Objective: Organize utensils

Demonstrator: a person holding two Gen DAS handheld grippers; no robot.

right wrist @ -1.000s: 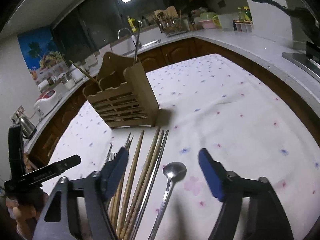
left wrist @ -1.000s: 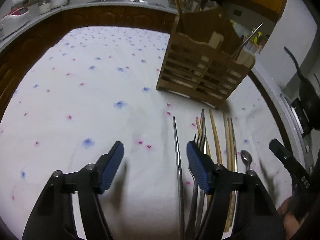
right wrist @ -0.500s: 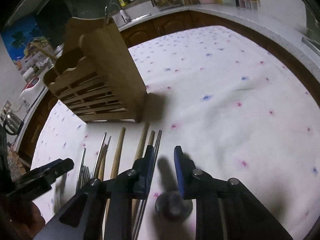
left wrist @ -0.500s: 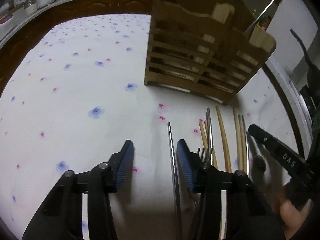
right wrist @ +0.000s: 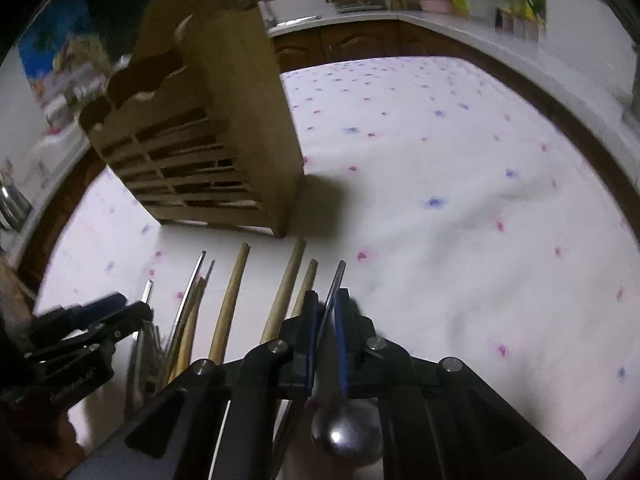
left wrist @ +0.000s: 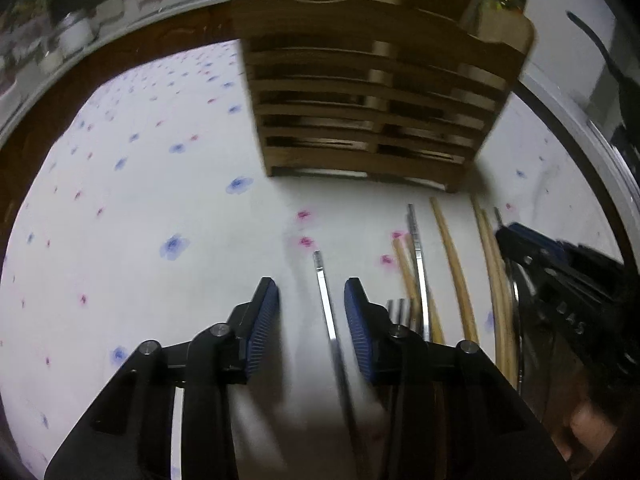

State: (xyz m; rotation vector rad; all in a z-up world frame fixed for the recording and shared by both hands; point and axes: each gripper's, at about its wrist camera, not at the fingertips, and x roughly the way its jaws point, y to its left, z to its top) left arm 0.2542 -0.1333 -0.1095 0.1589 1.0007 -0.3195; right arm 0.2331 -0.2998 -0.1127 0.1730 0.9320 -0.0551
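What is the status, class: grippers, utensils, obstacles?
Right gripper shut on spoon handle. Left gripper open, straddling a metal utensil handle. Wooden utensil caddy ahead, path unobstructed.

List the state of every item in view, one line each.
Left tool: open, astride a metal utensil handle without gripping it.
Right tool: shut on the spoon handle.
Spoon: clamped, bowl toward the camera.
Wooden chopsticks: lying flat on the tablecloth.
Fork: lying flat beside the chopsticks.
Wooden utensil holder: upright, a few utensils already inside.
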